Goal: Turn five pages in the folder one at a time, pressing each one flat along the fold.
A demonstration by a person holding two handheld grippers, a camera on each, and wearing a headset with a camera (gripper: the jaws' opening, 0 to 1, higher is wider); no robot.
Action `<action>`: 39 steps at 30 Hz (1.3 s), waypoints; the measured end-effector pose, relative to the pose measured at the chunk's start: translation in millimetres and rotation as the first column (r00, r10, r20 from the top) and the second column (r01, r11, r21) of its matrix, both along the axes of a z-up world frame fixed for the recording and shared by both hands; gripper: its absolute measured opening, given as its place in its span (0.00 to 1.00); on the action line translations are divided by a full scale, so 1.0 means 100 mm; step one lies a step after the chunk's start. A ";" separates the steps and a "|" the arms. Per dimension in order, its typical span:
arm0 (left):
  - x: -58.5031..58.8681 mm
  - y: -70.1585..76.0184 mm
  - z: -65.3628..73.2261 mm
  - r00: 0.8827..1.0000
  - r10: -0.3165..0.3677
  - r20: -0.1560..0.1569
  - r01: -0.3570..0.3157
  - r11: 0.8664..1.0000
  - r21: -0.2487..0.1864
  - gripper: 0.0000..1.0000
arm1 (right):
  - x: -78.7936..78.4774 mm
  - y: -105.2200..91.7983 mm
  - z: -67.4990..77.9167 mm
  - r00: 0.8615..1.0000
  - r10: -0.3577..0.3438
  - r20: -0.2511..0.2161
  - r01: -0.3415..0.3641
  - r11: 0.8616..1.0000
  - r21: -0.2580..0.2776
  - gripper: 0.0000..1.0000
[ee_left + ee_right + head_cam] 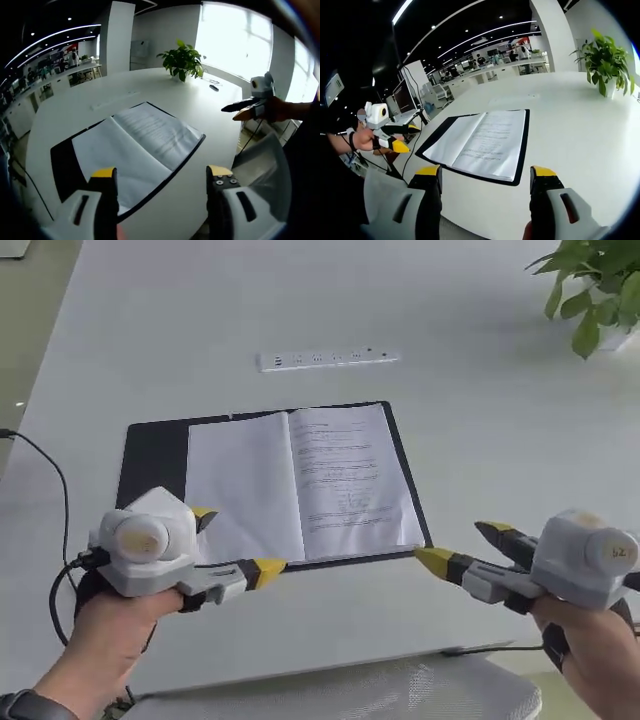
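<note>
A black folder [150,455] lies open on the white table, a blank page [245,485] on its left side and a printed page [350,480] on its right. My left gripper [237,543] hovers open over the folder's near left corner, nothing between its jaws. My right gripper [465,545] is open and empty just off the folder's near right corner. In the left gripper view the folder [135,145] lies beyond my left gripper [161,172], with the right gripper [245,106] off to the right. In the right gripper view the folder [480,140] lies ahead of my right gripper [485,171], with the left gripper [395,137] at the left.
A white power strip [327,359] lies beyond the folder. A potted plant [595,285] stands at the far right. A black cable [50,480] runs along the table's left side. A white mesh chair back [340,690] sits at the near edge.
</note>
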State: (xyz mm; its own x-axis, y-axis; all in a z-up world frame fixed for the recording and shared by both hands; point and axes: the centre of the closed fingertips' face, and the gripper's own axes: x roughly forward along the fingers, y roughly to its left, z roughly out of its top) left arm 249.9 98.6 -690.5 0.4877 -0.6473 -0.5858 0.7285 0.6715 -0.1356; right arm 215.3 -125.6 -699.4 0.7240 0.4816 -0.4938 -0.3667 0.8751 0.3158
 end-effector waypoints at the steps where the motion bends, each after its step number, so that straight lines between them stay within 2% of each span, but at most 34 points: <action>1: 0.00 -0.05 -0.01 1.000 -0.016 -0.002 0.016 1.000 0.005 0.72 | -0.01 -0.01 -0.01 1.000 -0.001 -0.003 0.001 1.000 0.001 0.70; 5: 0.04 -0.21 -0.02 0.998 -0.056 -0.001 0.056 0.998 0.007 0.71 | -0.03 -0.02 -0.02 1.000 -0.004 -0.010 0.004 1.000 0.006 0.70; 8: 0.05 -0.38 -0.02 0.995 -0.096 0.006 0.096 0.995 0.007 0.71 | -0.03 -0.05 -0.04 1.000 -0.010 -0.013 0.010 1.000 0.011 0.69; 11: 0.02 -0.55 -0.04 0.991 -0.131 0.003 0.131 0.991 0.004 0.70 | -0.03 -0.07 -0.05 1.000 -0.019 -0.017 0.019 1.000 0.018 0.67; 17: -0.05 -0.88 -0.23 0.980 -0.198 -0.014 0.198 0.980 0.035 0.69 | -0.04 -0.09 -0.08 0.999 -0.020 -0.029 0.020 1.000 0.022 0.68; 20: -0.09 -1.05 -0.31 0.971 -0.240 -0.017 0.241 0.969 0.052 0.69 | -0.05 -0.12 -0.12 0.999 -0.020 -0.039 0.020 1.000 0.021 0.68; 24: -0.09 -1.26 -0.43 0.960 -0.277 -0.039 0.279 0.959 0.053 0.68 | -0.06 -0.16 -0.14 0.999 -0.022 -0.042 0.023 0.999 0.028 0.68; 28: -0.08 -1.44 -0.52 0.944 -0.327 -0.050 0.330 0.941 0.070 0.67 | -0.08 -0.24 -0.17 0.998 -0.033 -0.054 0.034 0.999 0.031 0.68; 31: -0.01 -1.56 -0.58 0.938 -0.345 -0.044 0.348 0.934 0.083 0.66 | -0.09 -0.28 -0.19 0.998 -0.037 -0.058 0.039 0.999 0.036 0.67; 34: 0.09 -1.63 -0.70 0.938 -0.344 -0.050 0.347 0.933 0.098 0.65 | -0.10 -0.32 -0.24 0.997 -0.035 -0.069 0.037 0.999 0.034 0.67; 39: 0.28 -1.78 -0.86 0.954 -0.293 -0.063 0.297 0.951 0.085 0.62 | -0.11 -0.34 -0.28 0.996 -0.026 -0.083 0.029 0.999 0.035 0.66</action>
